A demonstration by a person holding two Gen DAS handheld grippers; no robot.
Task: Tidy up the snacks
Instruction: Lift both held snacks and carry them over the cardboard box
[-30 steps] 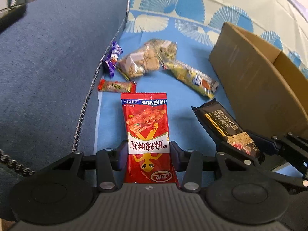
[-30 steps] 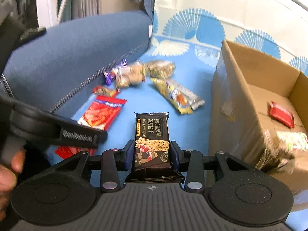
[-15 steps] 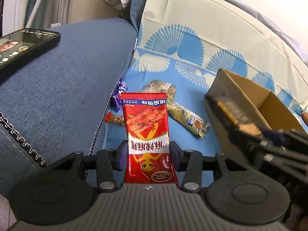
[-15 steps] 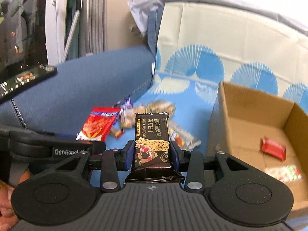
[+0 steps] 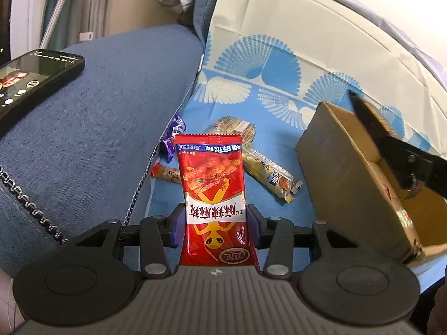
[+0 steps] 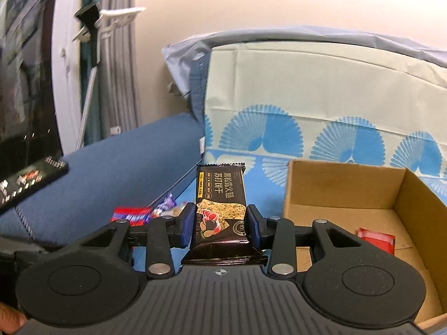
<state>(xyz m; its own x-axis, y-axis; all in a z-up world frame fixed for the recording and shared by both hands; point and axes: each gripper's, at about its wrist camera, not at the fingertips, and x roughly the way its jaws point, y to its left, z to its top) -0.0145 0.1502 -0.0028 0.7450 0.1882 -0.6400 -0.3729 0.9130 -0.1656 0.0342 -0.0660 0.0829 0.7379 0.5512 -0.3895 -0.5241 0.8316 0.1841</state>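
Right claw point(image 6: 220, 224) grips a black cracker pack point(image 6: 220, 195); left claw point(image 5: 215, 224) grips a red snack bag point(image 5: 213, 184). Both have risen off the bed beside the cardboard box point(image 6: 349, 192), readying deposit. Left of the box, 4 snacks remain, including a yellow bar point(image 5: 269, 174); box's near wall point(image 5: 343, 184) obstructs.

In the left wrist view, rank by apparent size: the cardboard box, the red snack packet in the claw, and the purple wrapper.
1. cardboard box
2. red snack packet, though nearness to the camera inflates it
3. purple wrapper, partly hidden
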